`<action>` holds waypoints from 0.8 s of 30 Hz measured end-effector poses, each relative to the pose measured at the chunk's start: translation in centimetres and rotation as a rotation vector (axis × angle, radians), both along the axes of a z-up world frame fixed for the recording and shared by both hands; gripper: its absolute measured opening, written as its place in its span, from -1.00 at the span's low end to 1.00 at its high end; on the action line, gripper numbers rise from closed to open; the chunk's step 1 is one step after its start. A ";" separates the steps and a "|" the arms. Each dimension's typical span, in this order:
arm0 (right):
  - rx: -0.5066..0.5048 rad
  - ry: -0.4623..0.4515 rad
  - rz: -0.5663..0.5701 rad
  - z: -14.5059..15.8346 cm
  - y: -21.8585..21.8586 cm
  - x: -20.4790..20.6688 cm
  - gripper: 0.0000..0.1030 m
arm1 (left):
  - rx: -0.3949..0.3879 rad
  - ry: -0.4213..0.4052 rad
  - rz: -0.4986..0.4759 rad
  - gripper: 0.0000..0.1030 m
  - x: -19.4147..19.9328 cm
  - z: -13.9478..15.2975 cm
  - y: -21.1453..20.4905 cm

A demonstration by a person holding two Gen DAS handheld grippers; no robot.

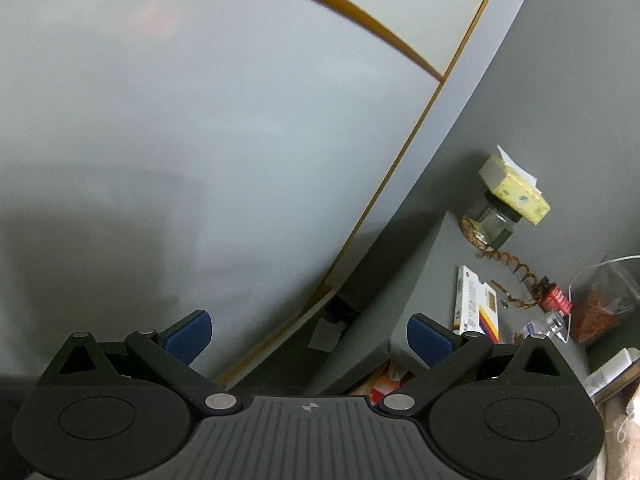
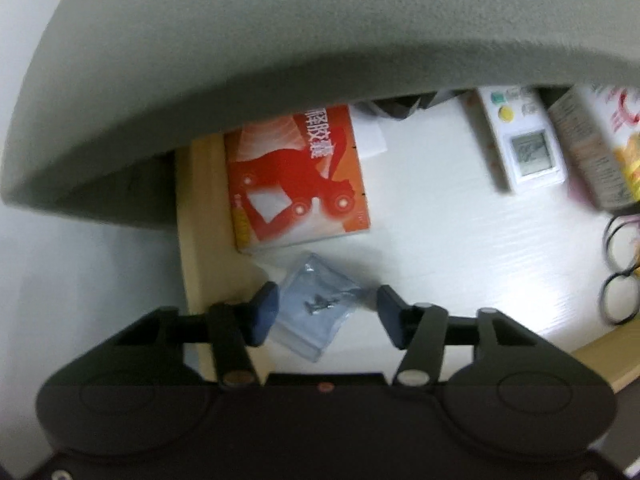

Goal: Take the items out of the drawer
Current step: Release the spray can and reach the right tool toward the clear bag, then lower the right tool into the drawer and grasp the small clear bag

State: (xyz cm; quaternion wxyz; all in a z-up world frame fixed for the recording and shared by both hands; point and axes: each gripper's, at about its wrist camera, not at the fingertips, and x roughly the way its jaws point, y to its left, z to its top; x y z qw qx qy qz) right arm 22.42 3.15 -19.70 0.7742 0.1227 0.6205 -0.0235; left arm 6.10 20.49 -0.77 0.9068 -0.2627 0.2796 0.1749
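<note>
1. The right gripper (image 2: 327,316) points down into the open drawer (image 2: 440,232), whose pale wooden rim runs just left of its left finger and again at lower right. A grey tabletop edge (image 2: 280,40) overhangs the far half of the drawer, leaving open room only over the near part.
2. Its blue-padded fingers stand wide apart, holding nothing. Between them lies a clear plastic bag of small dark screws (image 2: 318,304), crinkled and flat on the white drawer floor; whether the left pad touches it cannot be told.
3. Just beyond the bag sits a glossy red-and-orange box (image 2: 296,176), partly under the overhang. Farther right are a white thermometer-like device with a small screen (image 2: 524,144), a printed carton (image 2: 596,148) and black rings (image 2: 620,272).
4. The left gripper (image 1: 308,336) is also spread wide and empty, facing a smooth pale panel with yellow edging (image 1: 200,120). Right of it, a grey surface (image 1: 560,160) carries a white box (image 1: 478,304), a jar (image 1: 486,220) and a coiled spring (image 1: 512,264).
</note>
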 end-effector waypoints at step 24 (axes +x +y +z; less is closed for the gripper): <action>-0.150 -0.052 0.503 1.6 -5.1 -2.4 0.10 | 0.028 -0.006 -0.044 1.00 0.3 0.5 -1.2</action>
